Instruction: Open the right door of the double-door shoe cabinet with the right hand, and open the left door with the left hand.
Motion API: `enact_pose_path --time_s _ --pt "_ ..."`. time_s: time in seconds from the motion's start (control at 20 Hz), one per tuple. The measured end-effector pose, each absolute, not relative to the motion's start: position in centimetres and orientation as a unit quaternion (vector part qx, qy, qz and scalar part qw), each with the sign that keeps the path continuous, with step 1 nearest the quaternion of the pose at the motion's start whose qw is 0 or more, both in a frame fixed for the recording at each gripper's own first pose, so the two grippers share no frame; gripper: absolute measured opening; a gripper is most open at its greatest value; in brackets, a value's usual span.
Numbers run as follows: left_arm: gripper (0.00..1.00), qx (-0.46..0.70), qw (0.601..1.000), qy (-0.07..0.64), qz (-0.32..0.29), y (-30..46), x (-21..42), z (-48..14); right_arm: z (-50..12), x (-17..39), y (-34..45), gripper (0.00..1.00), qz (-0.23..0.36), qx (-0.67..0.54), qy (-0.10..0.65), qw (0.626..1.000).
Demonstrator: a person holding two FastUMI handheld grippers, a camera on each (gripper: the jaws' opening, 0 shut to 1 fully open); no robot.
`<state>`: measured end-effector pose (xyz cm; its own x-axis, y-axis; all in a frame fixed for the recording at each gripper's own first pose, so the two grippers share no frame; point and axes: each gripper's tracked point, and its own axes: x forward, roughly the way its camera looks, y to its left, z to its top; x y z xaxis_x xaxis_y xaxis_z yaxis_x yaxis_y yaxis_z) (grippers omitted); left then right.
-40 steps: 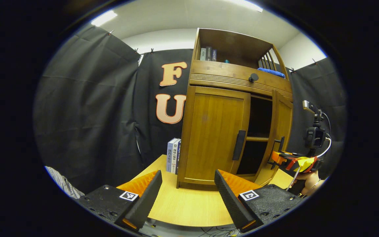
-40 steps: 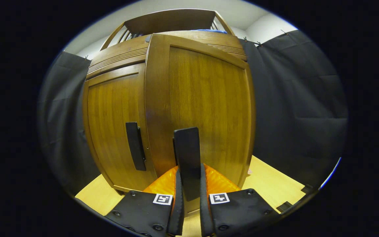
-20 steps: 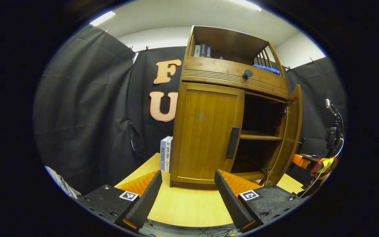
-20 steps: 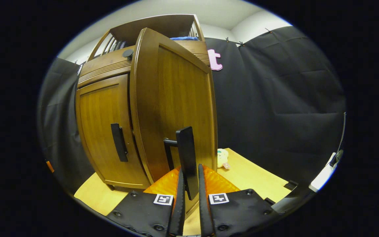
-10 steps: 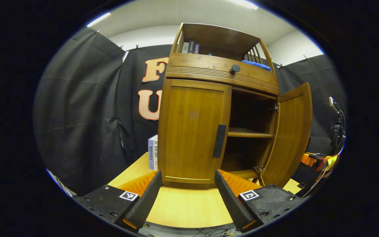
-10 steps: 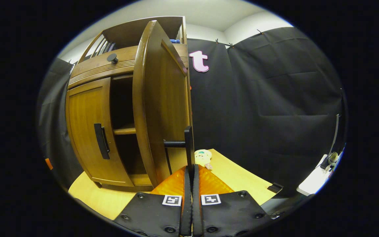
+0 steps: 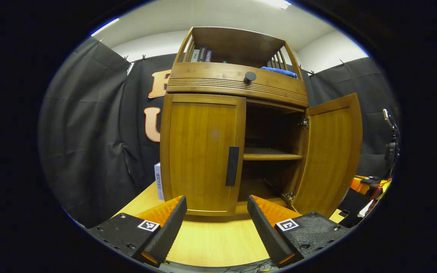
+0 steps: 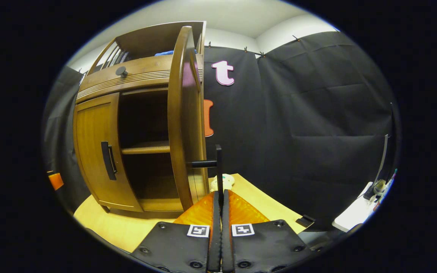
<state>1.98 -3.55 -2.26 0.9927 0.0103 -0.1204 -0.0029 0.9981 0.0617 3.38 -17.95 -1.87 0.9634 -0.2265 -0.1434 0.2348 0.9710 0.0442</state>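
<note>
The wooden shoe cabinet (image 7: 237,81) stands on a light wood table (image 7: 211,239). Its left door (image 7: 199,151) is closed, with a black vertical handle (image 7: 232,166) at its right edge. My left gripper (image 7: 216,203) is open, a short way in front of that door and below the handle, touching nothing. The right door (image 7: 330,151) is swung wide, baring a dark inside with one shelf (image 7: 269,153). In the right gripper view this door (image 8: 182,113) is seen edge-on. My right gripper (image 8: 220,199) is shut on the door's thin black handle (image 8: 218,163). The left door (image 8: 93,151) sits farther left.
Books (image 7: 158,181) stand against the cabinet's left side. A drawer knob (image 7: 249,77), books (image 7: 200,55) and a blue cloth (image 7: 279,71) sit up top. A small plush toy (image 8: 221,181) lies on the table behind the open door. Black cloth walls surround the table.
The right door has swung from ajar to wide open, held by my right gripper. My left gripper, still open, has shifted so the closed left door now sits straight ahead.
</note>
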Motion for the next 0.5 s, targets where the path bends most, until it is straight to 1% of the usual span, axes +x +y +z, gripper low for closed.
enact_pose_path --time_s 0.05,0.15,0.2,0.3,0.35,0.4,0.45,0.5 --pt "0.97 0.032 0.998 0.061 0.002 -3.9 2.4 -2.3 -1.8 3.4 -18.3 0.12 -0.117 0.030 0.069 0.990" --pt "0.95 0.035 0.998 0.061 0.003 -4.4 2.9 -2.2 -1.6 3.2 -19.2 0.13 -0.123 0.025 0.065 0.990" --pt "0.95 0.035 0.997 0.061 0.004 -4.7 3.1 -2.3 -1.4 2.8 -19.9 0.03 -0.129 0.023 0.062 0.989" --pt "0.96 0.034 0.998 0.062 0.005 -5.3 3.6 -2.3 -1.1 2.1 -21.4 0.08 -0.144 0.026 0.059 0.987" --pt "0.96 0.036 0.997 0.062 0.005 -5.5 3.9 -2.4 -1.0 1.8 -22.4 0.08 -0.153 0.029 0.058 0.986" --pt "0.97 0.039 0.997 0.062 0.006 -5.8 4.2 -2.6 -0.9 1.5 -23.4 0.13 -0.162 0.033 0.058 0.984" --pt "0.96 0.043 0.997 0.063 0.006 -6.0 4.6 -2.7 -0.6 1.3 -24.4 0.13 -0.168 0.038 0.056 0.983" --pt "0.96 0.045 0.997 0.063 0.007 -6.3 5.1 -3.0 -0.5 1.0 -24.8 0.08 -0.167 0.047 0.055 0.983"
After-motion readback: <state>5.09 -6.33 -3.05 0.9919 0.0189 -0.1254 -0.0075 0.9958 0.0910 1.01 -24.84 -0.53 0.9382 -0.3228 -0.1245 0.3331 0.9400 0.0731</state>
